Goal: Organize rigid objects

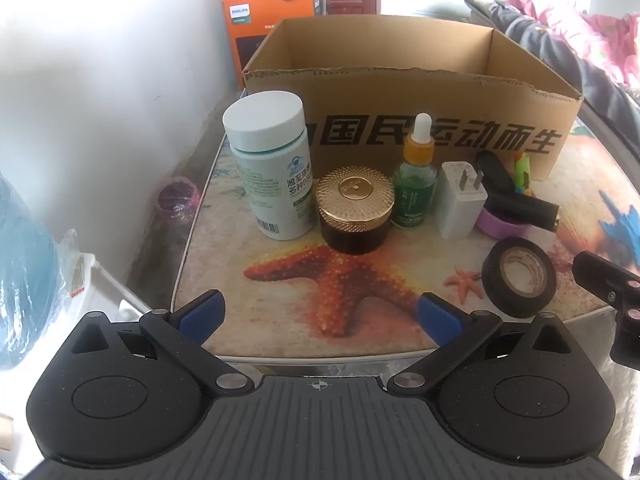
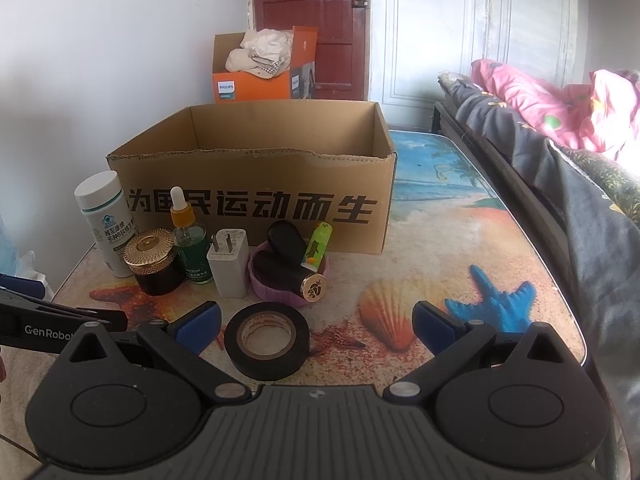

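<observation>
Holding my left hand-held gripper (image 1: 320, 314) wide open with nothing in it, I see a row on the beach-picture counter (image 1: 360, 312). From the left stand a tall white pill bottle (image 1: 276, 168), a dark jar with a shiny gold lid (image 1: 355, 210), a green dropper bottle (image 1: 414, 182) and a white plug charger (image 1: 460, 200). Next comes a purple round lid (image 2: 276, 280) with small things in it. A black tape roll (image 2: 267, 338) lies nearest me. My right hand-held gripper (image 2: 316, 326) is open too. Behind the row sits a big brown cardboard box (image 2: 256, 176).
</observation>
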Tool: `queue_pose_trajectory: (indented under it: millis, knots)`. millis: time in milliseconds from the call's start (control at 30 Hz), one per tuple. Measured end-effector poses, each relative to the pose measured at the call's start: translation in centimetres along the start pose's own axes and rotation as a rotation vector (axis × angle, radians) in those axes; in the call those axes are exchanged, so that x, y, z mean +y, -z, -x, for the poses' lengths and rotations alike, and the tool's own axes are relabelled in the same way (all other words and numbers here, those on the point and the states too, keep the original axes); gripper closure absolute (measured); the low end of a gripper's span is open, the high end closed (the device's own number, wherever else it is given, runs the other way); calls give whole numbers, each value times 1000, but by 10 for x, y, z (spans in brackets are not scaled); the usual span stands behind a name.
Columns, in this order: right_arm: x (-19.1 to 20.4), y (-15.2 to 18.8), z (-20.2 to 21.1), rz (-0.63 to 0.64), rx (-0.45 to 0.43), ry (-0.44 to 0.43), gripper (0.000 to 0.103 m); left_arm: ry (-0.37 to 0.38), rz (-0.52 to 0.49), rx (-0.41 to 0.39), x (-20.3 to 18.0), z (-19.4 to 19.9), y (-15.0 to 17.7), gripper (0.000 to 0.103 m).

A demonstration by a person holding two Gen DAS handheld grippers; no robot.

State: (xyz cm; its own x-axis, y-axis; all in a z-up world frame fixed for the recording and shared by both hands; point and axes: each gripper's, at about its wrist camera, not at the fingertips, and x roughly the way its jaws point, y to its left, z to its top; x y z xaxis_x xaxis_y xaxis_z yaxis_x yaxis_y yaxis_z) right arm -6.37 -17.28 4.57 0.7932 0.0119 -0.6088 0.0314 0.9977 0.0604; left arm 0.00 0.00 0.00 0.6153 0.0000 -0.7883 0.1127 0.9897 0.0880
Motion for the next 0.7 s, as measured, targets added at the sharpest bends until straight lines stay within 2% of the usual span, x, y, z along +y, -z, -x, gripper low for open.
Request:
queue_pose_trajectory:
  millis: [700]
  knots:
    - [-3, -1, -5, 5, 12, 24, 0, -7, 19, 30, 2, -10, -2, 0]
